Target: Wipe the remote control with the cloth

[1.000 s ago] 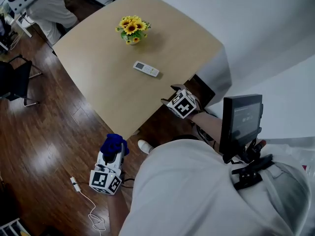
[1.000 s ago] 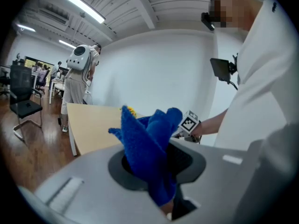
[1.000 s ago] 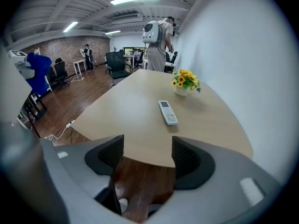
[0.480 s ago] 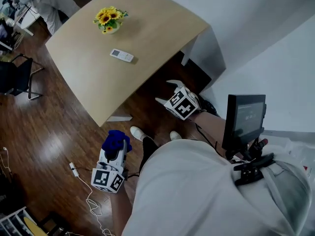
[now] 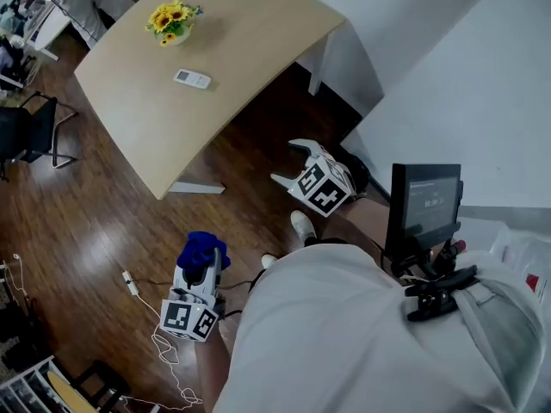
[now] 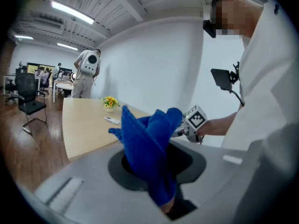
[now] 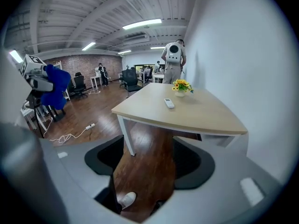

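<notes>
So the dark wooden floor filled most of the head view. The big tan table sat way up in the upper left of the frame, well apart from the person, whose white shirt filled the lower right.

The left gripper hung low at the bottom left of centre, over bare floor. Its jaws were clamped on the blue cloth, and in the left gripper view the cloth stuck up in a bunched wad between them. The right gripper was out in the middle of the frame, also over floor. Its jaws were spread apart with nothing in them; the right gripper view only showed floorboards through the gap.

On the table there was a little pot of yellow flowers near the far upper-left end. The white remote control lay flat just below the flowers, nowhere near either gripper.

My read: no wiping had started. This was the approach stage, with the cloth in hand and the remote not yet in reach. The next move called for closing in on the table and bringing the cloth down flat onto the remote. I'd guess the empty right gripper would need to pin or pick up the remote, since something that light would probably skate around under a wipe.
</notes>
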Available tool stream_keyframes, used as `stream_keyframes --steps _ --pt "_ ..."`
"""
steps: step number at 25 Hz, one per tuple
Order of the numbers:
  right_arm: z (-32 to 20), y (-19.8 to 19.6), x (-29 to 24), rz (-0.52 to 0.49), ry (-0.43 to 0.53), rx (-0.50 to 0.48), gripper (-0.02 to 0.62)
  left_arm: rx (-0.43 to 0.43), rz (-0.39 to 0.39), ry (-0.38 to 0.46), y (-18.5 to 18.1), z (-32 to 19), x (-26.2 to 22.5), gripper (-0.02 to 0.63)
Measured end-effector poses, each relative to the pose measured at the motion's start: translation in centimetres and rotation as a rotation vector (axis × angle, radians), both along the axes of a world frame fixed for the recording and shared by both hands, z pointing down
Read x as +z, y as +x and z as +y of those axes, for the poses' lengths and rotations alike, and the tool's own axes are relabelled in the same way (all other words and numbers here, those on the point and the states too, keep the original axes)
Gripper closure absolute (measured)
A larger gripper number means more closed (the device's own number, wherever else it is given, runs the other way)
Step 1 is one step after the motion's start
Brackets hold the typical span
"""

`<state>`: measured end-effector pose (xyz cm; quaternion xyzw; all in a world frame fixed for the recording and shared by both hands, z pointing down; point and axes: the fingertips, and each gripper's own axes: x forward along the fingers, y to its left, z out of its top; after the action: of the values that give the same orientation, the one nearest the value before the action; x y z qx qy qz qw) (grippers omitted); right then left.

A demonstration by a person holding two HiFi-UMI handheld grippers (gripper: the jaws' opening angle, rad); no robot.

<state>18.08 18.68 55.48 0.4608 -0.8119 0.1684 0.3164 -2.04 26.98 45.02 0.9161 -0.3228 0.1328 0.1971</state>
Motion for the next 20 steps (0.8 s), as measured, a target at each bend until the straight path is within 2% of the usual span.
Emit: stream_keyframes --steps 7,20 --pt "6.2 -4.3 -4.0 0.022 0.051 0.021 0.27 0.045 0.049 0.066 -4.2 4.4 -2.7 0.495" --pt "5.6 -4.8 -5.3 0.001 0.095 0.004 0.27 0.009 0.033 0.063 -5.4 4.4 -1.4 0.495"
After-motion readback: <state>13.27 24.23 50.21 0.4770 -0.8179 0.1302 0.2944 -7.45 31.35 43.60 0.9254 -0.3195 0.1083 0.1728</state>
